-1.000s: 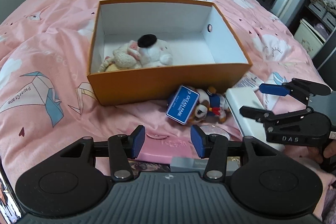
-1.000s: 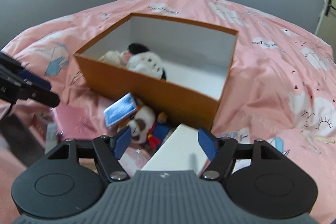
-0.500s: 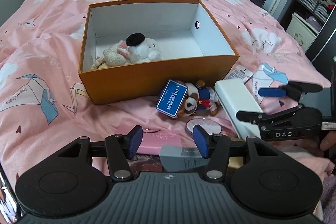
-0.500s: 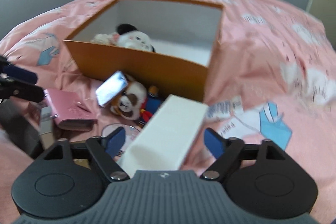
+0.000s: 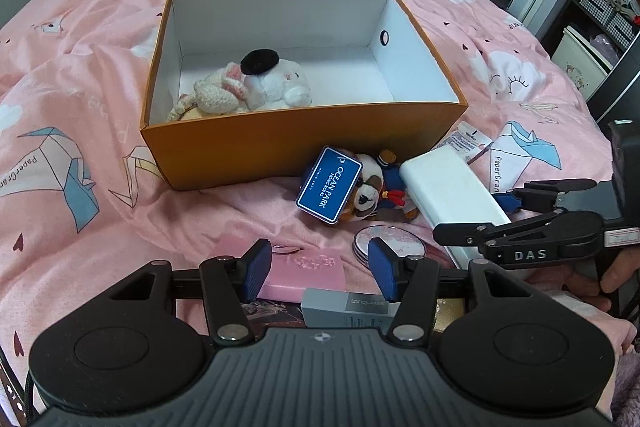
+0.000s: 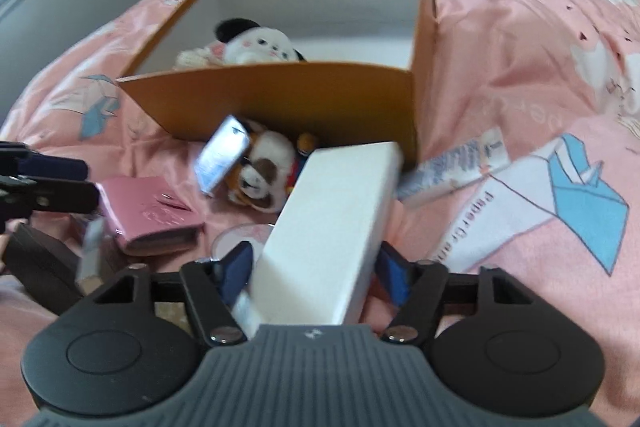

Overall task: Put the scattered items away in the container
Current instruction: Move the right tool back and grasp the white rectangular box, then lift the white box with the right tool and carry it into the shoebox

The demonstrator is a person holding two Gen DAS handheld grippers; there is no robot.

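Right gripper point(image 6: 314, 277) jaws are closing around the long white box point(image 6: 332, 223) lying beside the orange container point(image 5: 280, 147), seemingly not yet clamped; left gripper point(image 5: 316, 269) hovers open, empty, over the pink wallet point(image 5: 304, 269).

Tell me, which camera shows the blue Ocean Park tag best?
The left wrist view: the tag faces it, sharp, lettering readable, leaning on the toy. The right wrist view catches it blurred, glaring and unreadable.

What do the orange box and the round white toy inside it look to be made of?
The orange box looks like stiff matte cardboard: thin straight walls, sharp folded corners, plain white inside. The white toy looks like soft plush fabric, fuzzy on the surface, with a black fluffy patch on top.
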